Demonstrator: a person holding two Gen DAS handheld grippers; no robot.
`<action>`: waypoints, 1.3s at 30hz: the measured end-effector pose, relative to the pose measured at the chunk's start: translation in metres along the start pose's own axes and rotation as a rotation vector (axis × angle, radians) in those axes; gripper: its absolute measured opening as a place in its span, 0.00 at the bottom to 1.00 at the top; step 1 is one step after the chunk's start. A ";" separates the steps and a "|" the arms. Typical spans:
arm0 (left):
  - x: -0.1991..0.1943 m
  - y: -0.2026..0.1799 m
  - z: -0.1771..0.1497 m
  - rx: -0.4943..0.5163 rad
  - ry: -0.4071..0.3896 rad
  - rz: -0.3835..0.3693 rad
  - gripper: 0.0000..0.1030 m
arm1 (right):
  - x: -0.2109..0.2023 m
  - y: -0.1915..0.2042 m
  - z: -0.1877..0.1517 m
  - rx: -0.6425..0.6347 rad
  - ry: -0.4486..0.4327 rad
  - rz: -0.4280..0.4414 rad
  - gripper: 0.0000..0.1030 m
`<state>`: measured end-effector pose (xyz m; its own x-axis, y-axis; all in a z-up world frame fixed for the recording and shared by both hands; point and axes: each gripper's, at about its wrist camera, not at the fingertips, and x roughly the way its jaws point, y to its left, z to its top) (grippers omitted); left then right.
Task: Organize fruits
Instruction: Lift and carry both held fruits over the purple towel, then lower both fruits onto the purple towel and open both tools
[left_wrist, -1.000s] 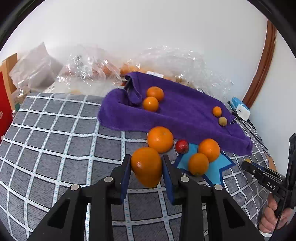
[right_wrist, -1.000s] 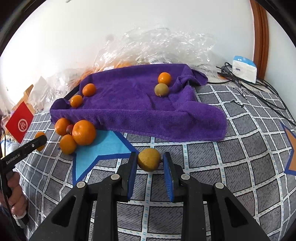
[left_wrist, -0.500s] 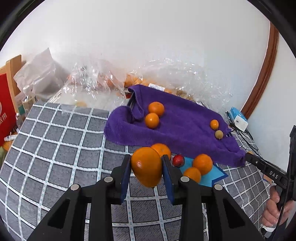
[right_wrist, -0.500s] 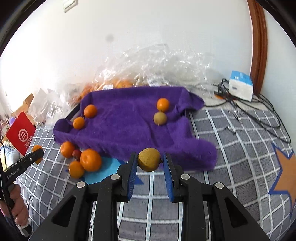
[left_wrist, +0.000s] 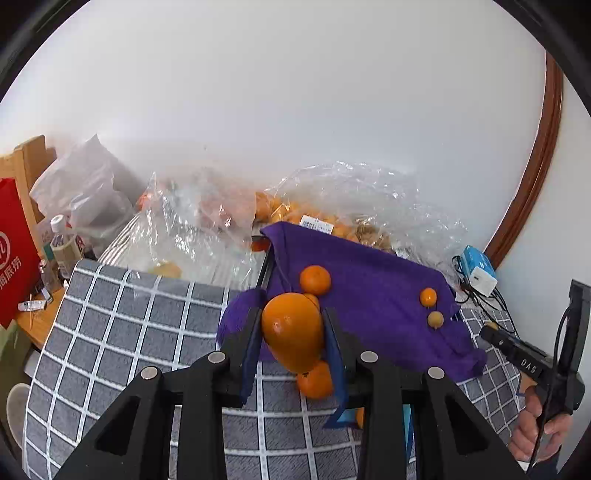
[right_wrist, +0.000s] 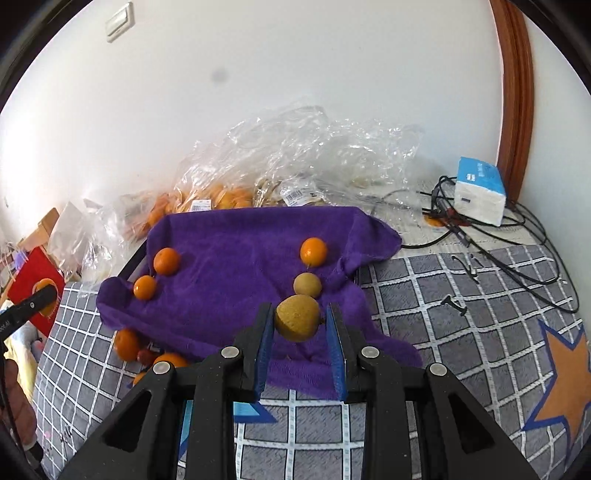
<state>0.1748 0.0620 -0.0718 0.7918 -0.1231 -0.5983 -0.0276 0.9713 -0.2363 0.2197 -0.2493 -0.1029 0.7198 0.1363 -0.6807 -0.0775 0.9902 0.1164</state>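
Left gripper (left_wrist: 293, 334): clenched on a large orange (left_wrist: 293, 330), held in the air over the near left edge of the purple towel (left_wrist: 369, 288).
Right gripper (right_wrist: 300, 325): grasping a yellow-brown fruit (right_wrist: 297, 317) above the towel's near edge.
Towel: carries two small oranges (right_wrist: 166, 261) by its left edge; a third orange (right_wrist: 313, 251) and a brownish fruit (right_wrist: 307, 284) toward its right.
Checked cloth (right_wrist: 443, 325): loose oranges (right_wrist: 126, 344) by the towel's near left corner.
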 end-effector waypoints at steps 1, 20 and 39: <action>0.001 -0.001 0.002 -0.001 -0.010 -0.004 0.30 | 0.003 0.000 0.002 0.000 0.004 0.002 0.27; 0.087 -0.038 0.016 0.020 0.128 -0.064 0.30 | 0.080 -0.008 -0.001 -0.004 0.117 0.000 0.27; 0.164 -0.066 -0.003 0.067 0.295 0.008 0.31 | 0.075 -0.002 -0.005 -0.060 0.094 0.009 0.43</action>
<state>0.3047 -0.0229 -0.1567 0.5797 -0.1602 -0.7990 0.0150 0.9824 -0.1861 0.2702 -0.2410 -0.1575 0.6511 0.1449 -0.7450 -0.1272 0.9886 0.0811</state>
